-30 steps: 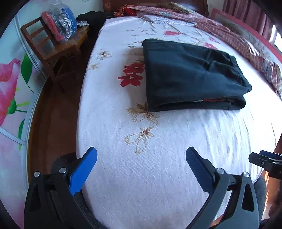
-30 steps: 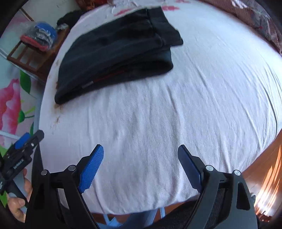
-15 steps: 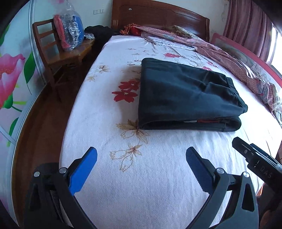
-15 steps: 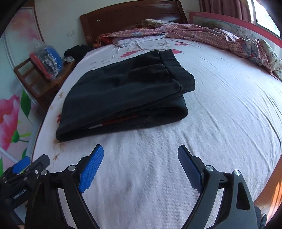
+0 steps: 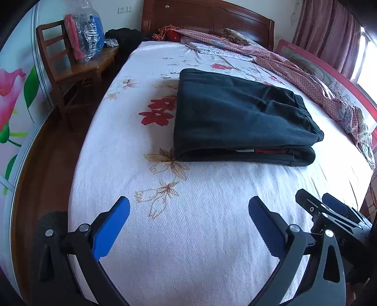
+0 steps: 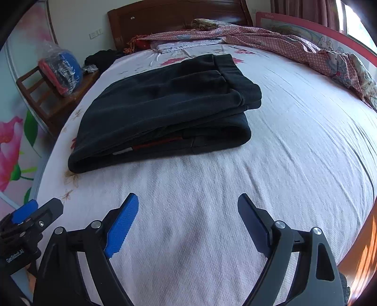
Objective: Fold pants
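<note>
A: Where are the dark pants (image 5: 238,117) being shown?

B: They are being displayed folded into a flat stack on the white flowered bedsheet (image 5: 188,235), toward the middle of the bed, with a red and white label being exposed between the layers on the near edge.

A: How are the grippers being held?

B: The left gripper (image 5: 188,211) and the right gripper (image 6: 188,208) are both being held with jaws spread wide, nothing being gripped, short of the pants and side by side above bare sheet.

A: What is being shown around them?

B: A checked quilt (image 6: 294,44) is being seen bunched along the far side, before the wooden headboard (image 5: 207,18). A wooden chair (image 5: 70,68) bearing a plastic-wrapped bundle (image 5: 84,33) is being seen beside the bed.
</note>
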`<state>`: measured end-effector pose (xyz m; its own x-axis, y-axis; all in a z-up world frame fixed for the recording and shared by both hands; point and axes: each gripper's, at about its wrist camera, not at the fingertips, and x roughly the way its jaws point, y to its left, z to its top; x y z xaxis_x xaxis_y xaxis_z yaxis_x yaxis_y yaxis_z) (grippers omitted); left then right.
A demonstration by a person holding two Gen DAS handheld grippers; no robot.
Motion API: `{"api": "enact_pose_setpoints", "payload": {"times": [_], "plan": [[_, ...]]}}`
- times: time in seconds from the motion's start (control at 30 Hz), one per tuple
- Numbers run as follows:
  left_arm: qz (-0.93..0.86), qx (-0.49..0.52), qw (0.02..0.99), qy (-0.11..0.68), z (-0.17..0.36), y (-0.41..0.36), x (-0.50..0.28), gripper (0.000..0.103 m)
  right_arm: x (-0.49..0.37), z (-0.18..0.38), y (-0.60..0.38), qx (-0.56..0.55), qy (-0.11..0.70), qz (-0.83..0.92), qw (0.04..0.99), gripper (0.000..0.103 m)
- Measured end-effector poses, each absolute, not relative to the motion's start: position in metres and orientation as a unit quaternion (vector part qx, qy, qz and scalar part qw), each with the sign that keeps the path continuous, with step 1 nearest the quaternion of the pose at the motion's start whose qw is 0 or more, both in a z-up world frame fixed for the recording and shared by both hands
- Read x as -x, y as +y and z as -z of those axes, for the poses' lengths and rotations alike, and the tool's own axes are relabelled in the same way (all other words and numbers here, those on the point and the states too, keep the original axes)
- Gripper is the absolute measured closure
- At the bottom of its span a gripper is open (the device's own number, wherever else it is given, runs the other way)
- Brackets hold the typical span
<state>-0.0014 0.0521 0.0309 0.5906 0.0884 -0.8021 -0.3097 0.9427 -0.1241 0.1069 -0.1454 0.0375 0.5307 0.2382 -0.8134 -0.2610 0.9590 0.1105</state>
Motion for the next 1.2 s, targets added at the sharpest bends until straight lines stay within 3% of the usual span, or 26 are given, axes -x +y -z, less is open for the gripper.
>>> {"api": "enact_pose_setpoints", "payload": {"times": [1.2], "plan": [[-0.106, 0.130, 0.874, 0.456, -0.0249, 0.0524, -0.0031, 0.002, -0.1044, -0.0331, -0.1359, 0.012, 0.475, -0.156, 0.866, 0.018]]}}
